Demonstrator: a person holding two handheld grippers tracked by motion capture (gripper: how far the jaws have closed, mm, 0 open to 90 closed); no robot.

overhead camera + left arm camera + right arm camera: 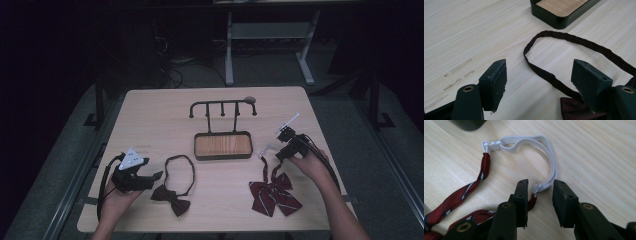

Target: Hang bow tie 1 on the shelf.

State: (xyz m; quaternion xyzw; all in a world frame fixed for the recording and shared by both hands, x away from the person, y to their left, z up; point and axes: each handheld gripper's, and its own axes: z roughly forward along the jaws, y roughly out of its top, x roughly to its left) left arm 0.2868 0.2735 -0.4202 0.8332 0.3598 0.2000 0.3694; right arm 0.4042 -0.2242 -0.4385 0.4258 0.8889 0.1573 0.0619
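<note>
Two bow ties lie before you: your left gripper (539,85) gapes over the dark bow tie (171,195) and its strap. Your right gripper (540,195), jaws parted, straddles the striped tie's (274,196) white elastic (549,162), which could slip sideways out as they close.

Your left gripper (539,82) has bare table (150,125) ahead and to its left; the dark bow tie (171,197) and its strap loop (574,42) lie just right. The wooden tray (223,145) and hook rack (222,107) block centre. The striped bow tie (274,196) sits near the front edge, right.
</note>
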